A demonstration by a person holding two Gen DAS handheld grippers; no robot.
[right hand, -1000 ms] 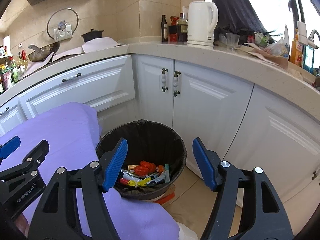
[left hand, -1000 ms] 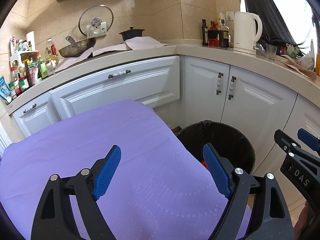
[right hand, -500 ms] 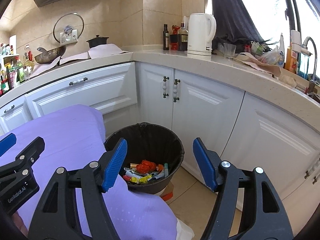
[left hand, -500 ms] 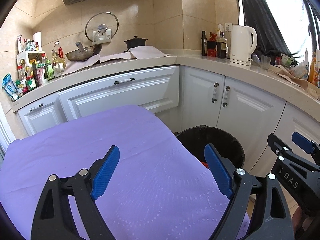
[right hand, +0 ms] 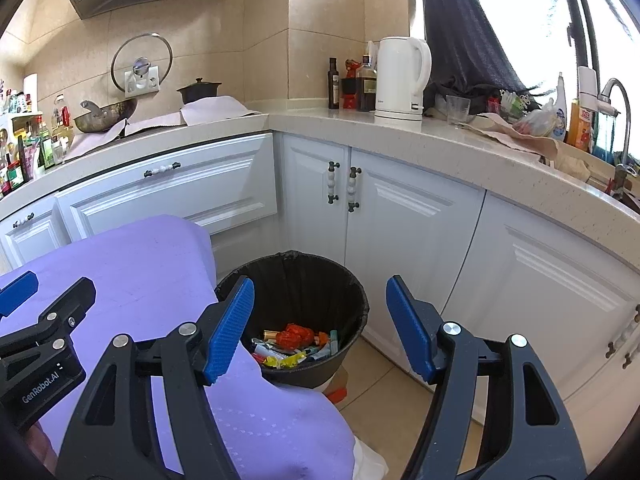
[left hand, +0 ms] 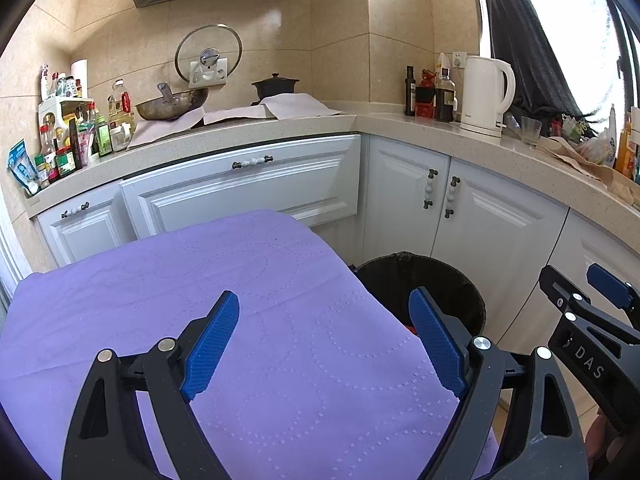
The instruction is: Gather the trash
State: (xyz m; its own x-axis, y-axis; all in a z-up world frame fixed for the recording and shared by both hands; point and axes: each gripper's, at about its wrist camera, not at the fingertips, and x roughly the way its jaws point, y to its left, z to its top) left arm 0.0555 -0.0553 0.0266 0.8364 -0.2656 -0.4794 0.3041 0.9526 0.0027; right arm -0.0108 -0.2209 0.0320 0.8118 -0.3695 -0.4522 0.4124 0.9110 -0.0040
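Jaws agape — bin [right hand: 296,280] rim clear

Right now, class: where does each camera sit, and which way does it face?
Left wrist: on the left gripper, open, looking down over the purple tablecloth; the right gripper shows at the right edge.
Right wrist: on the right gripper, open, facing the trash bin.
Both share the bin, tablecloth, white cabinets and kettle.

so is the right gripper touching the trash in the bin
Apart. The right wrist view shows the right gripper open and empty, with the wrappers lying far below in the black bin.
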